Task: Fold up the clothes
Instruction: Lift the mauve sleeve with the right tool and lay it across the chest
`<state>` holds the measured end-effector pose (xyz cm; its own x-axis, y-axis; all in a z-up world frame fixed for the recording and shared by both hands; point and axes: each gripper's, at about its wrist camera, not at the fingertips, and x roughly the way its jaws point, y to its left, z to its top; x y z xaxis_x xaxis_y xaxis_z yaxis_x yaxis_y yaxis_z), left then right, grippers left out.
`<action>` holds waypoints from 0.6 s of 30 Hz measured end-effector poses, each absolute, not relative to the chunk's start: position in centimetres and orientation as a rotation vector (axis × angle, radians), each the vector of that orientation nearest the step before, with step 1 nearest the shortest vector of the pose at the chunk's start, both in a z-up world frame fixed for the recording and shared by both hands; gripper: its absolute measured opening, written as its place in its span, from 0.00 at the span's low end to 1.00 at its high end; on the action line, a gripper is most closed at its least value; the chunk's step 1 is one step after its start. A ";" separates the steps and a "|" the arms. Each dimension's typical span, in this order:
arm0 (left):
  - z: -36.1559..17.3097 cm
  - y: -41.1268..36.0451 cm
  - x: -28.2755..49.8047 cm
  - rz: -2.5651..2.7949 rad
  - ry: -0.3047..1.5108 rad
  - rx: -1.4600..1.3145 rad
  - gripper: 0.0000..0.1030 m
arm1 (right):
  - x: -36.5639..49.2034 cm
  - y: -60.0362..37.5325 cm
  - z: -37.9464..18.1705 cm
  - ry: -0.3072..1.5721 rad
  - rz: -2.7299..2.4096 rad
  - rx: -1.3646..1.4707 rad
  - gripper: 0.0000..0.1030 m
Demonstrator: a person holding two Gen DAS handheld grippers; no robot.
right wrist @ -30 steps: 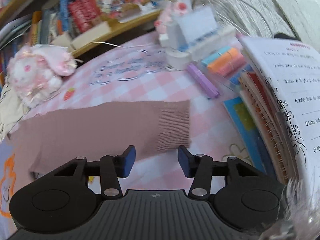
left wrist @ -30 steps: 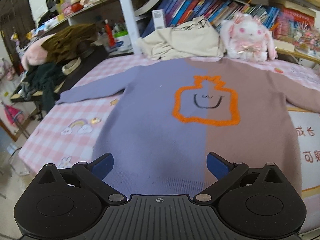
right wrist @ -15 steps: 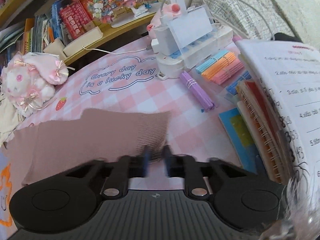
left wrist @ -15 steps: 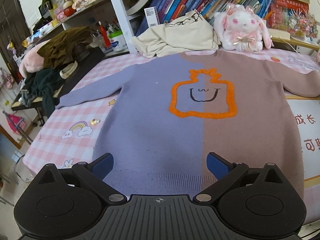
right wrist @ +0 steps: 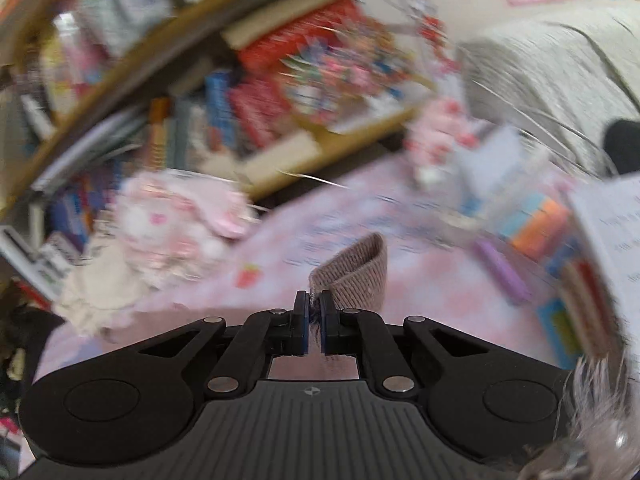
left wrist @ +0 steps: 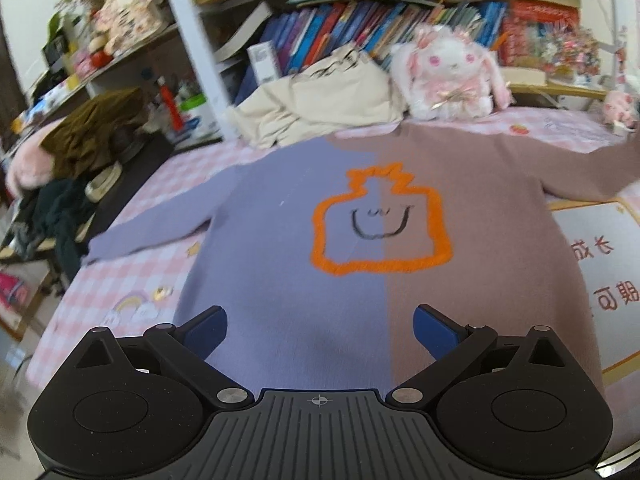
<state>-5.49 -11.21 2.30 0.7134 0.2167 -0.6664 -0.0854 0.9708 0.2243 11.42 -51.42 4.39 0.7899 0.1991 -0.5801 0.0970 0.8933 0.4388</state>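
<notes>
A sweater (left wrist: 360,248), lilac on its left half and dusty pink on its right, with an orange bottle outline, lies flat on the pink checked table (left wrist: 152,272). My left gripper (left wrist: 320,330) is open and empty, hovering above the sweater's hem. My right gripper (right wrist: 315,312) is shut on the ribbed cuff (right wrist: 356,276) of the pink sleeve and holds it lifted off the table. In the left wrist view that sleeve (left wrist: 592,172) rises at the far right.
A white bunny plush (left wrist: 448,76) and a cream garment (left wrist: 320,100) lie behind the sweater's collar. Bookshelves (left wrist: 360,20) stand at the back. Dark clothes (left wrist: 80,152) are piled on the left. Books and stationery (right wrist: 560,240) lie right of the cuff.
My right gripper closed on the pink cuff and lifted it, swinging fast so its view blurs. My left gripper dropped closer to the hem and stayed open.
</notes>
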 end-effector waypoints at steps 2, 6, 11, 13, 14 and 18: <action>2.4 -10.8 -5.1 0.134 0.735 0.197 0.98 | 11.8 -49.0 5.7 0.640 0.093 0.448 0.06; 2.9 -9.3 -4.5 0.057 0.673 0.240 0.98 | 12.5 -43.8 7.9 0.593 0.145 0.410 0.06; 4.2 -6.0 -4.2 -0.046 0.601 0.290 0.98 | 13.2 -36.6 9.7 0.560 0.181 0.380 0.06; 4.3 -4.7 -4.2 -0.077 0.584 0.303 0.98 | 13.6 -33.8 10.4 0.556 0.195 0.365 0.06; 4.3 -4.1 -4.2 -0.086 0.579 0.314 0.98 | 13.8 -32.4 10.6 0.555 0.201 0.362 0.06; 4.2 -0.9 -4.6 -0.114 0.546 0.357 0.98 | 14.5 -27.4 10.9 0.558 0.226 0.364 0.06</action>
<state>-4.56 -0.94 4.16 0.8499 -0.0124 -0.5268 0.2002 0.9324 0.3010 14.47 -27.36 10.87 0.8260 0.3056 -0.4736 -0.1109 0.9119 0.3951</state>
